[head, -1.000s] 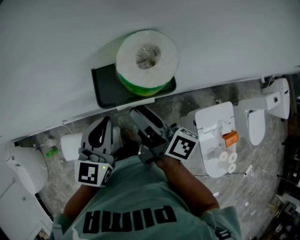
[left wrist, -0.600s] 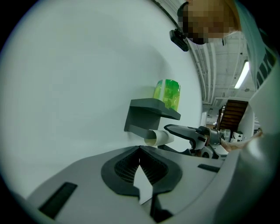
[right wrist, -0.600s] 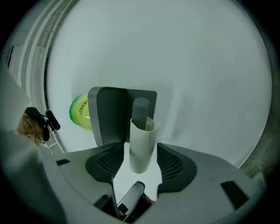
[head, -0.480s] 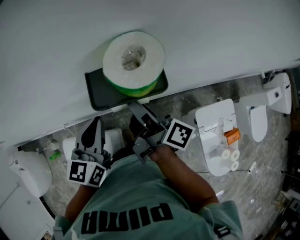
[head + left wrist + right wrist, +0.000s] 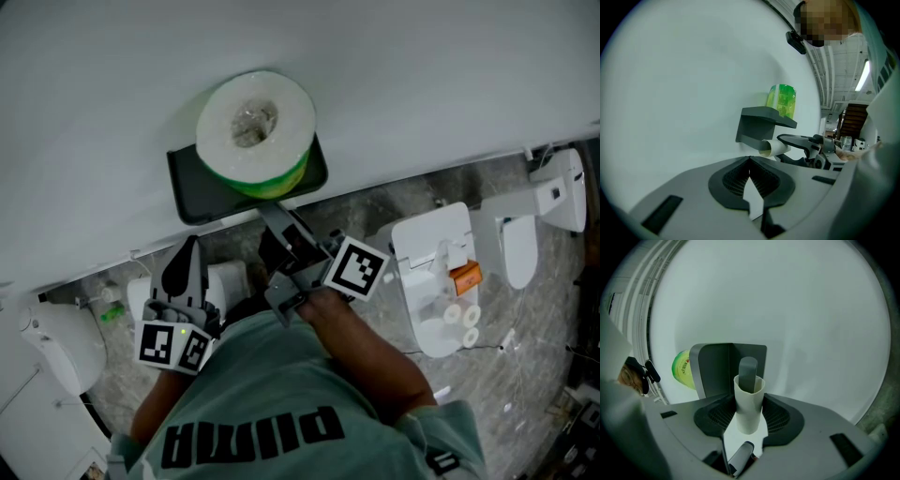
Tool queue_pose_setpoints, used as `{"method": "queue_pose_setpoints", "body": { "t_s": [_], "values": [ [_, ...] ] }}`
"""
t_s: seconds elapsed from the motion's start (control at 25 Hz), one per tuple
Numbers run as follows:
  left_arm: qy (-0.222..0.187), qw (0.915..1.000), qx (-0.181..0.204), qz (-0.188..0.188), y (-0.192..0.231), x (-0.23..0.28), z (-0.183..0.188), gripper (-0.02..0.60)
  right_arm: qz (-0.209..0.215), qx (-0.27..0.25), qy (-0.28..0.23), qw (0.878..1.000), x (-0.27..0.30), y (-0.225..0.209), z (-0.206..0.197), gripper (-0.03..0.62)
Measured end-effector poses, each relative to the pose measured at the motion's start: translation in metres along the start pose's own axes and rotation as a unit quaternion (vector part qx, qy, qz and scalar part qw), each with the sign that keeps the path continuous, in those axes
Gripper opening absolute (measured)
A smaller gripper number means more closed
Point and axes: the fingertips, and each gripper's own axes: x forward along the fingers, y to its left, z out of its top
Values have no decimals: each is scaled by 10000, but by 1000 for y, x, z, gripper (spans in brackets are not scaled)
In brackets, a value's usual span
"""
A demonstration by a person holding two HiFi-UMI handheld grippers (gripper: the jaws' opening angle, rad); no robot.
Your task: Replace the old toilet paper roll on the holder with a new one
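- Right gripper view: my right claw (image 5: 749,400) is closed on the empty cardboard tube (image 5: 749,405). Its pads press the tube's two sides, and the jaws have just been closing in on it.
- The tube is on the grey spindle (image 5: 749,370), whose end pokes out of the tube's open far end.
- The spindle hangs under the shelf of the dark wall holder (image 5: 717,366).
- Head view: the new toilet paper roll (image 5: 253,127), in a green wrapper, stands on end on the holder's shelf. It covers the shelf's right part and leaves the left edge bare.
- Left gripper view: my left claw (image 5: 750,160) is fully closed, pad tips touching, with nothing between them.
- The left claw is held below and left of the holder, apart from the tube and the right claw.
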Motion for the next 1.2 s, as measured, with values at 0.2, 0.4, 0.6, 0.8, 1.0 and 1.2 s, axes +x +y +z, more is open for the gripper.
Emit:
{"method": "queue_pose_setpoints", "body": {
  "t_s": [0.2, 0.4, 0.6, 0.8, 1.0, 1.2],
  "values": [
    [-25, 10000, 25, -5, -5, 2, 2, 5, -18, -66, -40, 10000, -4, 2, 5, 176],
    [-19, 9999, 69, -93, -15, 7, 2, 5, -29, -122, -77, 9999, -12, 5, 13, 176],
    [-66, 9998, 80, -170, -26, 11, 4, 5, -29, -101, 34, 9999, -16, 7, 13, 176],
    [-104, 9997, -16, -214, -30, 13, 6, 5, -84, -179, 116, 9997, -12, 3, 17, 176],
    [-179, 9991, -278, -265, -30, 14, 10, 5, -182, -280, -19, 9994, -16, 0, 35, 173],
    [-260, 9964, -652, -475, -36, 19, 11, 5, -216, -394, -284, 9986, -26, -1, 63, 173]
  ]
}}
